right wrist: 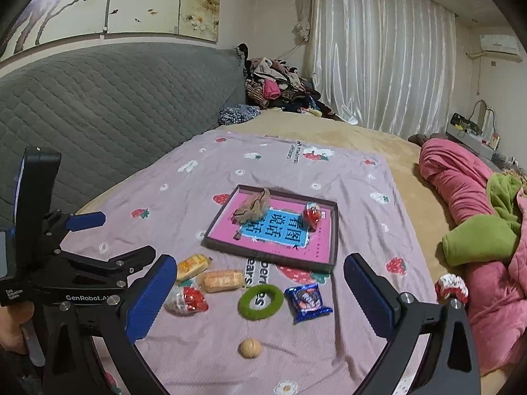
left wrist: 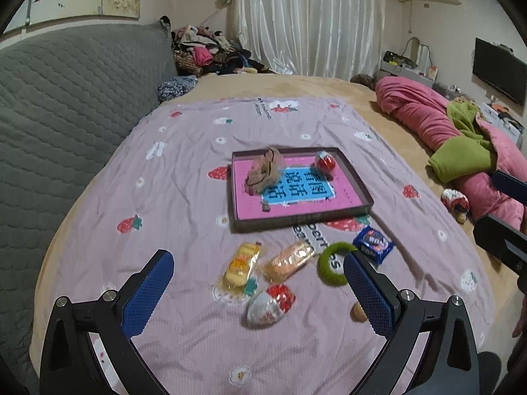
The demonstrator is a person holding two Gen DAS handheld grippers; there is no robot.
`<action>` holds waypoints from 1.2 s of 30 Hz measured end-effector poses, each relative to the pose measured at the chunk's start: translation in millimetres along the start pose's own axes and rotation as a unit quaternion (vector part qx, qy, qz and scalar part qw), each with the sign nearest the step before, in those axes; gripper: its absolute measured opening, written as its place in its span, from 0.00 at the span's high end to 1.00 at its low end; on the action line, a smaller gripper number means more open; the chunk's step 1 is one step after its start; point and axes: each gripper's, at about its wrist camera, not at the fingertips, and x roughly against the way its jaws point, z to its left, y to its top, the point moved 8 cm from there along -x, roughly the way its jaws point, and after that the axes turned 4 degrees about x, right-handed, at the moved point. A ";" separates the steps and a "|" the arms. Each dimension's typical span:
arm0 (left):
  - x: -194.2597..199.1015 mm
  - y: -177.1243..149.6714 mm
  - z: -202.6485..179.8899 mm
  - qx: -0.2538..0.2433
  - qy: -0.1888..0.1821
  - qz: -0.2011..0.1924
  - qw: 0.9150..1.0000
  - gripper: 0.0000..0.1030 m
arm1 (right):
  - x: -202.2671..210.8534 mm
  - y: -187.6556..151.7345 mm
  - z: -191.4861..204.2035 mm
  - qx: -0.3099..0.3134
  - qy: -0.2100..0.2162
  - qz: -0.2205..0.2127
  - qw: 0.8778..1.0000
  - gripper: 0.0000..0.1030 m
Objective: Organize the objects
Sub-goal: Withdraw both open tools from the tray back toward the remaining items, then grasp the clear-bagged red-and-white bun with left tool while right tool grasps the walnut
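Room: a bedroom with a grey quilted headboard (right wrist: 108, 98), white curtains (right wrist: 378, 59) and a heap of clothes in the far corner.
Surface: a lilac strawberry-print sheet (left wrist: 164, 181) spread over a tan bed cover; a rumpled pink and green quilt (left wrist: 461, 138) lies along the right side.
Tray: a shallow dark-rimmed box lid (left wrist: 357, 184) with a pink and blue printed floor, resting mid-sheet.
Inside the tray: a crumpled tan cloth (left wrist: 265, 169) at the far left, a red foil egg (left wrist: 326, 163) at the far right, well apart.
Near the tray's front edge: yellow snack packet (left wrist: 242, 265), orange snack packet (left wrist: 290, 260), red-and-clear wrapped egg (left wrist: 268, 304), green ring (right wrist: 260, 301), blue biscuit packet (right wrist: 306, 299), and a small round nut (right wrist: 249, 348) closest to the cameras.
Left gripper (left wrist: 258, 296): blue-padded jaws spread wide apart, holding nothing, hovering above the snack packets.
Right gripper (right wrist: 260, 298): jaws spread wide apart, holding nothing, above the green ring.
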 end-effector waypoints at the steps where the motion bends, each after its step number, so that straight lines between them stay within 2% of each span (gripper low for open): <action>1: -0.4 -3.9 -0.4 -0.001 -0.001 0.001 1.000 0.00 | 0.9 -3.2 1.1 -0.002 0.002 0.000 1.000 0.01; 8: -1.8 -34.0 -4.3 -0.016 0.004 0.001 1.000 0.00 | 3.1 -26.8 1.3 -0.008 0.003 0.004 1.000 0.01; 21: -18.4 -85.4 -7.7 -0.023 -0.011 0.013 1.000 0.00 | -12.8 -81.4 10.8 -0.014 0.011 0.028 0.999 0.01; 26: -28.6 -98.8 -7.3 -0.027 -0.009 0.020 0.999 0.00 | -24.0 -98.3 15.1 -0.011 0.011 0.035 0.999 0.01; 36: -54.0 -118.1 -2.2 -0.009 -0.031 0.031 0.999 0.00 | -45.3 -124.2 15.0 -0.012 0.010 0.047 0.999 0.01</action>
